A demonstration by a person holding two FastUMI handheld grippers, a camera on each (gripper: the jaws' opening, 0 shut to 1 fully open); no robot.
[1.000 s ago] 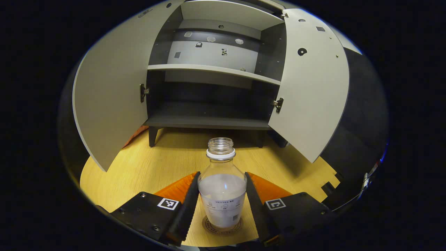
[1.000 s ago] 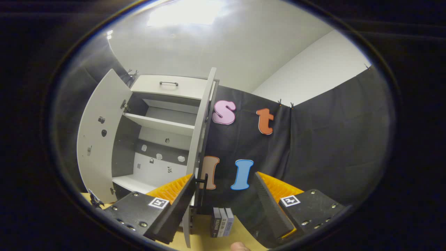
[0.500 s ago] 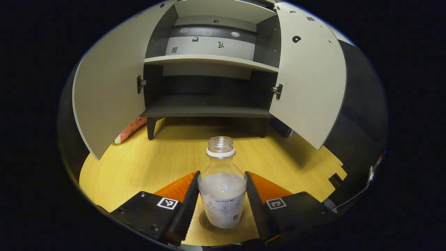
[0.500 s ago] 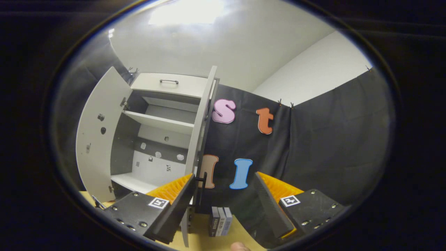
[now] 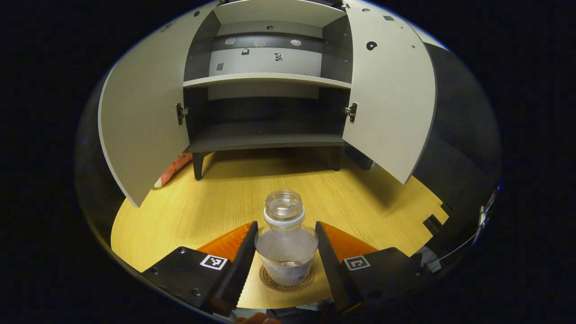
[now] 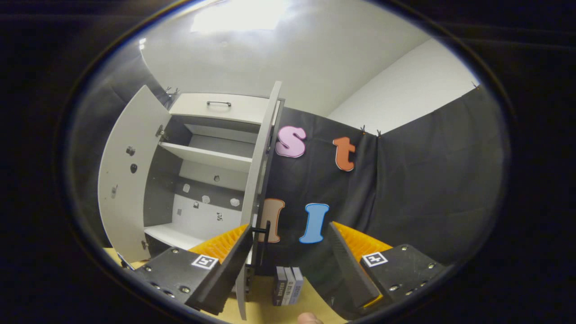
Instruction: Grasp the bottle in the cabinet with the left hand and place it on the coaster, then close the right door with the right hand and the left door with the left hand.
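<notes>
In the left gripper view, the bottle (image 5: 286, 243) stands upright on the coaster (image 5: 286, 280) at lower centre. The left gripper (image 5: 285, 265) brackets it; whether both fingers still press the glass cannot be told. Compared with 0.5 s ago, the bottle appears lower and is seen more from above. The cabinet (image 5: 265, 81) doors remain open. In the right gripper view, the right gripper (image 6: 290, 261) is spread wide, empty, near the right door (image 6: 256, 180), essentially unchanged.
</notes>
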